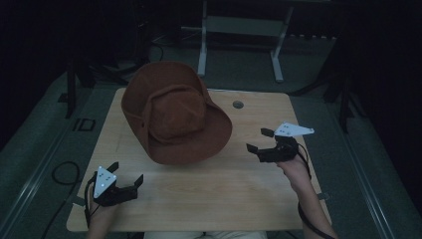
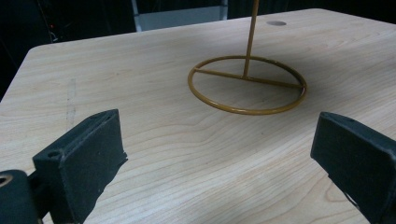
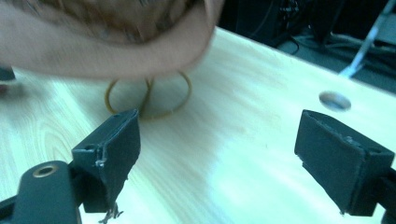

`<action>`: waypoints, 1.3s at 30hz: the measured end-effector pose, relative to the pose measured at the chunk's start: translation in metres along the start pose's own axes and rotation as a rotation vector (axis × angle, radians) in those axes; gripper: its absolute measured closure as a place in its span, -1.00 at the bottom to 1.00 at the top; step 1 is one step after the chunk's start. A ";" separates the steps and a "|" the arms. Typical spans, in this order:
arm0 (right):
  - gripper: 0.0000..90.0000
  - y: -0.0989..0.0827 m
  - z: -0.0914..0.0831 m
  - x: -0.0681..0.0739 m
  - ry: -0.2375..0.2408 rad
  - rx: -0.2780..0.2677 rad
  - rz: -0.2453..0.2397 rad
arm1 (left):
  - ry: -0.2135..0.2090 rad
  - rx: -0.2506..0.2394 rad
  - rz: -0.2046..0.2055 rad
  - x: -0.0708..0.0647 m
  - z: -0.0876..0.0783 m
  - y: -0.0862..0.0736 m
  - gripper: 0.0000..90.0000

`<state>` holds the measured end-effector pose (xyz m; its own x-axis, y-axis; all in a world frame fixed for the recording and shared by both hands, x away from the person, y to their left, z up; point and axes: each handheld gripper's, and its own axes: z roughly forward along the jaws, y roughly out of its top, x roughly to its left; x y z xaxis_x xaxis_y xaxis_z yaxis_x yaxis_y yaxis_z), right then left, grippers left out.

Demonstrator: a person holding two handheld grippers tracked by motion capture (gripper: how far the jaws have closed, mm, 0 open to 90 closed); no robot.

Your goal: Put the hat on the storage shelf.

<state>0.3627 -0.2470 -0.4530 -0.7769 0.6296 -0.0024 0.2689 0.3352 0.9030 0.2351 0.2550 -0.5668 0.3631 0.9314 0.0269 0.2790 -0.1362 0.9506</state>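
I see brown hat perched on thin wire stand, mid table. Left gripper and right gripper both spread wide, empty. Risk: 1 brim nudge tips stand; seating probably shallow.

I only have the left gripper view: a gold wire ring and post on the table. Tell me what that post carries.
Observer: A brown wide-brimmed hat sits atop the stand, covering it from the high view.
Operator: Report the right hand-held gripper.
Observer: The right hand-held gripper is open, right of the hat, clear of the brim.
Operator: Give me the left one's position.
Observer: The left hand-held gripper is open near the table's front-left corner.
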 end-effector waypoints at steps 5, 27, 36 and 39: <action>-0.68 -0.034 -0.001 -0.008 -0.004 0.026 0.036 | 0.007 -0.003 0.005 -0.001 0.001 0.000 -0.93; -0.70 -0.117 -0.025 -0.022 -0.233 0.084 0.176 | 0.000 0.017 -0.001 0.001 0.002 -0.002 -0.93; -0.70 -0.131 -0.037 -0.030 -0.378 0.073 0.190 | 0.006 0.020 0.004 0.001 0.001 -0.002 -0.93; -0.69 -0.137 -0.042 -0.034 -0.473 0.052 0.214 | 0.013 0.020 0.004 0.002 0.001 -0.002 -0.93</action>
<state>0.3283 -0.3437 -0.5588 -0.3621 0.9318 -0.0252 0.4309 0.1913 0.8819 0.2356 0.2566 -0.5693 0.3529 0.9350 0.0350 0.2953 -0.1468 0.9441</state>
